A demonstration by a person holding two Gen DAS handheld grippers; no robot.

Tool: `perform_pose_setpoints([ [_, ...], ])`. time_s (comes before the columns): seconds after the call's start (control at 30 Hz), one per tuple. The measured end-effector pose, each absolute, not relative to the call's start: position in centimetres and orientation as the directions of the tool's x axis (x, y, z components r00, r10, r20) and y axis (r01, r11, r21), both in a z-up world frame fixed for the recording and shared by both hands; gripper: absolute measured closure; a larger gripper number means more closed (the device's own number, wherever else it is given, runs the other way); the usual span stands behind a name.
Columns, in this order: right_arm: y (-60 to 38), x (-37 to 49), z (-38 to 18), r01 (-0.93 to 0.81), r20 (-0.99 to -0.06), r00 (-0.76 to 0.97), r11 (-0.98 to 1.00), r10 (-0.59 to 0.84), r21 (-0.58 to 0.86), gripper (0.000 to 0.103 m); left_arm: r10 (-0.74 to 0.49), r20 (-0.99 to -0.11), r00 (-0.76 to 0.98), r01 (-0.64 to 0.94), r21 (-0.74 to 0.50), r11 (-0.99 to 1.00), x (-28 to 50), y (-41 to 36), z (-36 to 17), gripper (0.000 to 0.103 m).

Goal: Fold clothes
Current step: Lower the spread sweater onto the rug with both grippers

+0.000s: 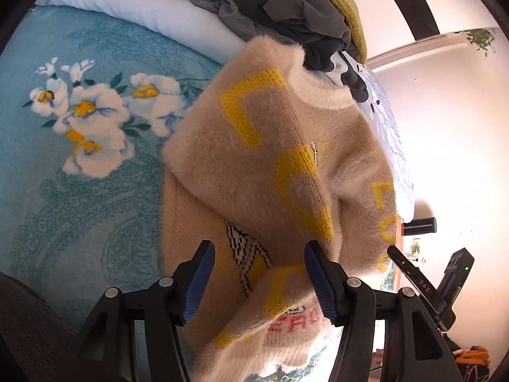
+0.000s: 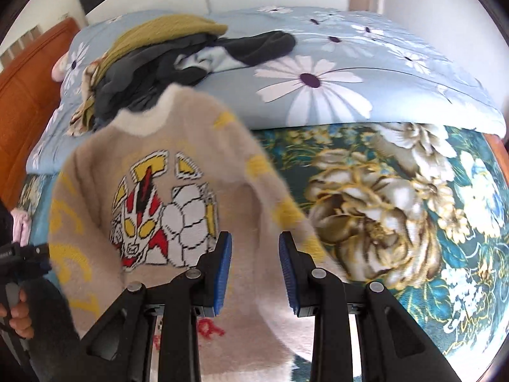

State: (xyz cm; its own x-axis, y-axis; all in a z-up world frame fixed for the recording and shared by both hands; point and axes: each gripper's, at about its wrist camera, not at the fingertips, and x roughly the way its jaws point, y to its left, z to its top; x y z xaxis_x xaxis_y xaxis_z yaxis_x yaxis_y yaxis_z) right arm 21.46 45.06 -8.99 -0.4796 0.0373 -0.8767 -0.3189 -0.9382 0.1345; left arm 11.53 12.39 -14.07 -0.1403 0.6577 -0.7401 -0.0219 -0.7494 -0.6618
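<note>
Left hand-held gripper [image 1: 259, 278] and right hand-held gripper [image 2: 254, 267] both spread over a fuzzy sweater [image 1: 254, 165].
The tan sweater with yellow letters lies on the bed [image 1: 79, 175]; more clothes [image 1: 286, 9] are piled behind it.

Right gripper [image 2: 255, 273] at 6 o'clock, jaws parted, nothing pinched, above beige sweater [image 2: 152, 191] spread on floral blanket [image 2: 413, 222]. Clothes pile [image 2: 165, 60] at 11 o'clock on daisy quilt [image 2: 350, 73]. Hand [image 2: 19, 318] at 8 o'clock grips a handle.

Both wrist views look steeply down, close over the same sweater [image 1: 270, 172].
</note>
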Motion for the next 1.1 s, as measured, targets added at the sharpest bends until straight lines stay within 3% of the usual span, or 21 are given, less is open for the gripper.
perform_pose_setpoints([
  [0.17, 45.8, 22.9, -8.9, -0.351, -0.879, -0.474, -0.927, 0.051, 0.135, 0.071, 0.639, -0.755, -0.15, -0.025, -0.643, -0.766, 10.9, 13.6, -13.7, 0.04],
  [0.3, 40.3, 22.3, -9.1, -0.181, -0.857, -0.497, -0.95, -0.134, 0.253, 0.071, 0.64, -0.754, -0.149, 0.019, -0.649, -0.761, 10.2, 13.0, -14.2, 0.04],
  [0.37, 37.1, 21.5, -9.4, -0.082, -0.845, -0.482, -0.948, -0.233, 0.308, 0.067, 0.652, -0.747, -0.134, 0.044, -0.661, -0.749, 10.0, 12.6, -14.7, 0.04],
  [0.43, 33.9, 20.7, -10.1, 0.006, -0.83, -0.45, -0.931, -0.329, 0.366, 0.056, 0.676, -0.728, -0.112, 0.064, -0.684, -0.726, 9.9, 12.3, -15.0, 0.04],
  [0.5, 31.4, 20.1, -10.4, 0.071, -0.82, -0.429, -0.919, -0.38, 0.389, 0.056, 0.702, -0.706, -0.088, 0.08, -0.708, -0.702, 10.1, 11.9, -15.3, 0.04],
  [0.63, 28.7, 19.5, -10.8, 0.121, -0.834, -0.408, -0.928, -0.371, 0.354, 0.055, 0.76, -0.647, -0.063, 0.131, -0.76, -0.636, 11.1, 10.8, -15.8, 0.04],
  [0.77, 30.4, 19.5, -10.6, 0.061, -0.846, -0.417, -0.939, -0.331, 0.337, 0.055, 0.796, -0.605, 0.018, 0.168, -0.783, -0.599, 12.5, 10.7, -16.3, 0.04],
  [0.93, 34.0, 20.5, -10.3, -0.041, -0.866, -0.427, -0.951, -0.261, 0.307, 0.055, 0.767, -0.641, 0.035, 0.044, -0.766, -0.642, 13.1, 12.4, -15.4, 0.04],
  [1.0, 35.1, 20.8, -10.3, -0.08, -0.868, -0.427, -0.945, -0.254, 0.316, 0.055, 0.723, -0.69, 0.036, -0.002, -0.724, -0.69, 13.2, 13.2, -15.4, 0.043],
  [1.03, 35.5, 21.0, -10.4, -0.096, -0.867, -0.429, -0.942, -0.253, 0.322, 0.055, 0.701, -0.712, 0.036, -0.025, -0.702, -0.712, 13.3, 13.6, -15.5, 0.057],
  [1.07, 35.9, 21.2, -10.4, -0.111, -0.866, -0.431, -0.938, -0.253, 0.329, 0.055, 0.685, -0.728, 0.037, -0.043, -0.686, -0.727, 13.3, 13.9, -15.5, 0.078],
  [1.1, 36.2, 21.3, -10.4, -0.122, -0.867, -0.431, -0.936, -0.249, 0.329, 0.055, 0.677, -0.735, 0.045, -0.041, -0.678, -0.734, 13.3, 14.0, -15.7, 0.086],
])
